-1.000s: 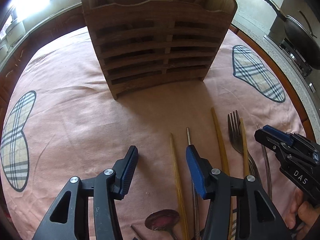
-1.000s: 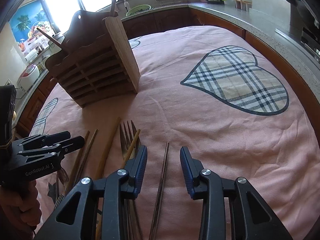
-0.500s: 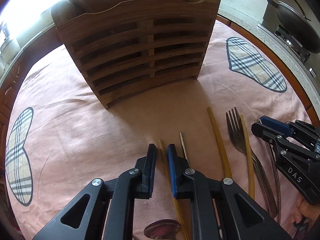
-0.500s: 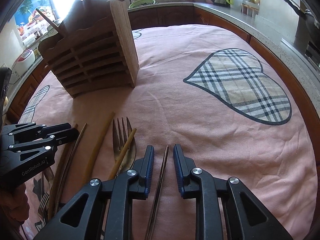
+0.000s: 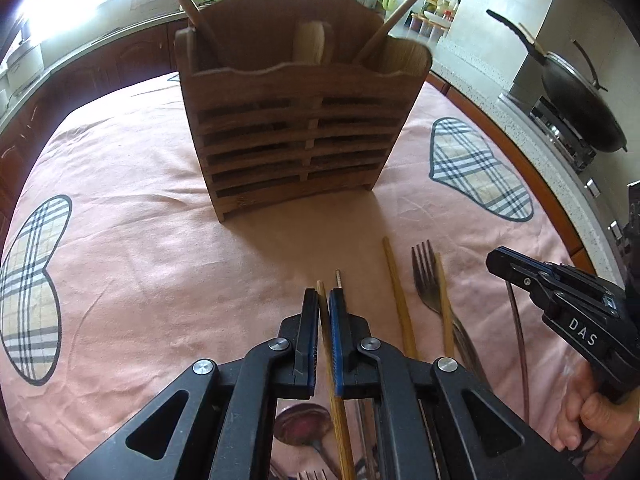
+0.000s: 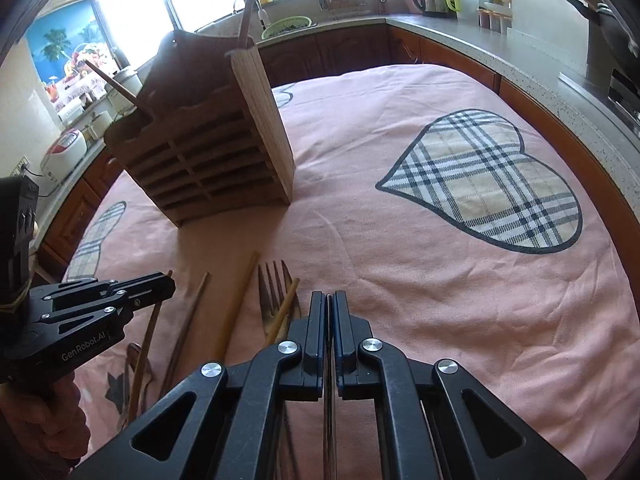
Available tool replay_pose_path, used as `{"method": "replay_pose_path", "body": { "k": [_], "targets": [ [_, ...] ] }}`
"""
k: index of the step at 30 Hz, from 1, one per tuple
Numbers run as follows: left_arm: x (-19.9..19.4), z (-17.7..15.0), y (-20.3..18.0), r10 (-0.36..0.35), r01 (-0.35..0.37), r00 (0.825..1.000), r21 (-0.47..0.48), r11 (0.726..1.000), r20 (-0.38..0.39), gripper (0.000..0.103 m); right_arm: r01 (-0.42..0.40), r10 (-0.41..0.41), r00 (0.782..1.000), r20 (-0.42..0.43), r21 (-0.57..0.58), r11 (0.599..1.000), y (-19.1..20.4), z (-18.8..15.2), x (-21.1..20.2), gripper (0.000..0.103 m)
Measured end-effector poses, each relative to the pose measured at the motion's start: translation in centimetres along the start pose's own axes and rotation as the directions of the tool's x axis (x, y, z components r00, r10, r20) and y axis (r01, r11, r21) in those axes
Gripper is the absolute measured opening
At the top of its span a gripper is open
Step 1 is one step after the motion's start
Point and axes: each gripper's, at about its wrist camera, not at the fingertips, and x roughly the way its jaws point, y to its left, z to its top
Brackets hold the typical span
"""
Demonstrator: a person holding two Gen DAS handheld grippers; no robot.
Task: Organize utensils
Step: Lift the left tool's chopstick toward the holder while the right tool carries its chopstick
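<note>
Pink cloth with plaid heart patches covers the tabletop, w/ a kitchen counter curving round behind it & a dark wok on the stove off to the right.

Slatted dark-wood utensil caddy stands upright mid-cloth, front slats facing the left wrist cam; a couple of wooden sticks lean out of its top compartments.

Left gripper: fingers clenched on a light bamboo chopstick, which runs lengthwise between the blue pads, tip poking out just past them. A thin metal chopstick lies right beside it, touching or nearly so; can't tell which.

Right gripper: fingers pinched nearly together on a slim dark metal chopstick, which passes straight down between them. In the left cam the same rod shows below that gripper's nose.

Rest of the utensils lie loose on the cloth btw the two grippers, roughly parallel, pointing at the caddy: a long bamboo chopstick, a dark metal fork w/ another bamboo chopstick lying along its right edge. A reddish metal spoon bowl sits under the left gripper body.
</note>
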Motion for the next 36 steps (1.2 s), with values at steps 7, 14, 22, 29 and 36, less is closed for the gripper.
{"method": "replay_pose_path", "body": {
  "k": [7,14,22,29,36],
  "targets": [
    [-6.5,-1.6,0.9,-0.049,0.05,0.994,-0.018,0.999,0.094,0.003,-0.06,0.06,0.996,0.069,0.0,0.998,0.8,0.7,-3.9,0.004],
    [-12.5,-3.8,2.2,-0.067,0.074,0.983,-0.036,0.997,0.171,0.003,-0.093,0.094,0.986,0.14,-0.011,0.996,1.5,1.0,-7.4,0.004],
    [-18.3,-6.3,3.4,-0.071,0.083,0.97,-0.041,0.996,0.233,0.003,-0.095,0.101,0.974,0.203,-0.041,0.995,2.6,1.1,-10.8,0.004],
    [-20.9,-7.8,4.4,-0.065,0.086,0.96,-0.065,0.994,0.271,0.003,-0.096,0.105,0.965,0.242,-0.051,0.994,3.0,0.8,-12.7,0.004],
    [-23.6,-9.1,5.1,-0.066,0.096,0.936,-0.071,0.993,0.345,0.003,-0.09,0.106,0.955,0.278,-0.07,0.993,3.7,0.6,-14.3,0.004]
  ]
}}
